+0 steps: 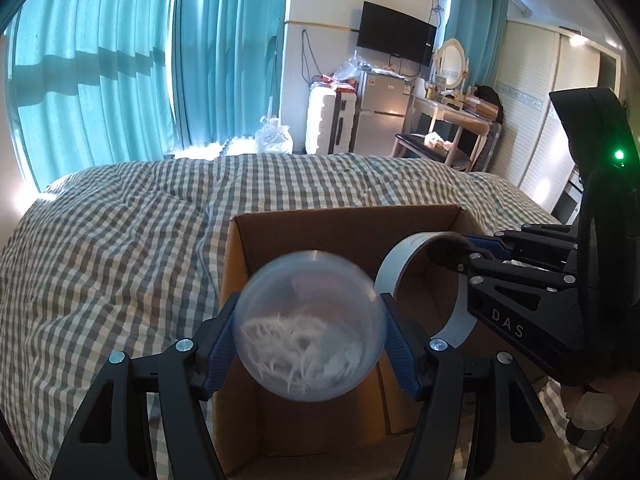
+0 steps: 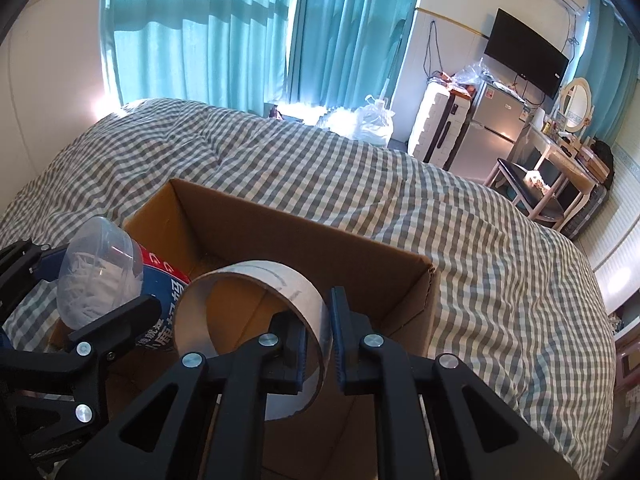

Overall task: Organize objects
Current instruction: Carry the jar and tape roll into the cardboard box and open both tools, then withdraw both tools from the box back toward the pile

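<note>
Placing step: your left claw (image 1: 311, 330) grips a clear tub (image 1: 311, 326), your right claw (image 2: 319, 342) pinches a cardboard ring (image 2: 256, 320), both over the open box (image 2: 304, 220); next, release them inside.

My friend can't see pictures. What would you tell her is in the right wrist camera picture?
The right gripper pinches the wall of a cardboard ring over an open cardboard box on a checked bedspread. At the left edge, the left gripper holds a clear plastic jar of white stuff above the same box.
</note>
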{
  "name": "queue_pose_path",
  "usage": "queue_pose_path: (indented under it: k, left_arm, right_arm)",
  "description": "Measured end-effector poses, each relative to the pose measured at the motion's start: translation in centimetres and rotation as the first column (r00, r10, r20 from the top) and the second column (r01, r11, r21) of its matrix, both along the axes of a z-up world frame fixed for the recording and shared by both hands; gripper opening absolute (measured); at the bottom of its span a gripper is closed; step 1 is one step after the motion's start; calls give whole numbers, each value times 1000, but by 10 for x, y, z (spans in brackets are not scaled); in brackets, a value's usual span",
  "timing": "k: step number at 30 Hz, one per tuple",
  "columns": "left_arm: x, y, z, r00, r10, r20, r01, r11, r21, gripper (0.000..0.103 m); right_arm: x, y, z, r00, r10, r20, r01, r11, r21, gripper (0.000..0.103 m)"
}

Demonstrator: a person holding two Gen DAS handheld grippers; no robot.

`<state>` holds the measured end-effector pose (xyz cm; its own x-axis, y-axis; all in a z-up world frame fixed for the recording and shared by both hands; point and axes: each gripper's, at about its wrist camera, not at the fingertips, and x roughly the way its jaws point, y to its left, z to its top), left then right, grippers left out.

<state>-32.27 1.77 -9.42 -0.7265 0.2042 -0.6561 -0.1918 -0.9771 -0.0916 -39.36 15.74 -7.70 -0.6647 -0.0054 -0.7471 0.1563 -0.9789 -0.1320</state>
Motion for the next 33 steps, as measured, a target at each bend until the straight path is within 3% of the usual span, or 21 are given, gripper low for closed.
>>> queue_pose_path:
  k: [1, 3, 7, 10, 24, 29, 33]
  left_arm:
    - [4, 0, 2, 1000, -1, -9, 1, 1000, 0, 74]
    - [10, 1, 11, 1000, 3, -30, -4, 1000, -7, 87]
    - [23, -2, 25, 998, 16, -55, -16, 1000, 3, 90]
    - [33, -5, 34, 999, 27, -47, -26, 1000, 12, 90]
    - [124, -16, 113, 986, 62, -156, -63, 998, -1, 95]
    - [164, -14, 143, 975, 63, -211, -67, 998, -13, 95]
    - [193, -11, 162, 967, 63, -246, -71, 997, -21, 98]
  right_arm:
    - [2, 0, 2, 1000, 1, 6, -1, 1000, -6, 20]
    - [7, 1, 3, 1000, -7, 16, 7, 1000, -9, 46]
    - [23, 7, 16, 1000, -30, -3, 30, 1000, -11, 52]
    - [36, 14, 29, 999, -40, 0, 40, 999, -32, 67]
    - [147, 21, 131, 982, -78, -174, 78, 997, -6, 68]
    - [199, 23, 168, 959, -102, -263, 105, 994, -1, 68]
    - [244, 25, 193, 936, -114, -333, 114, 993, -22, 77]
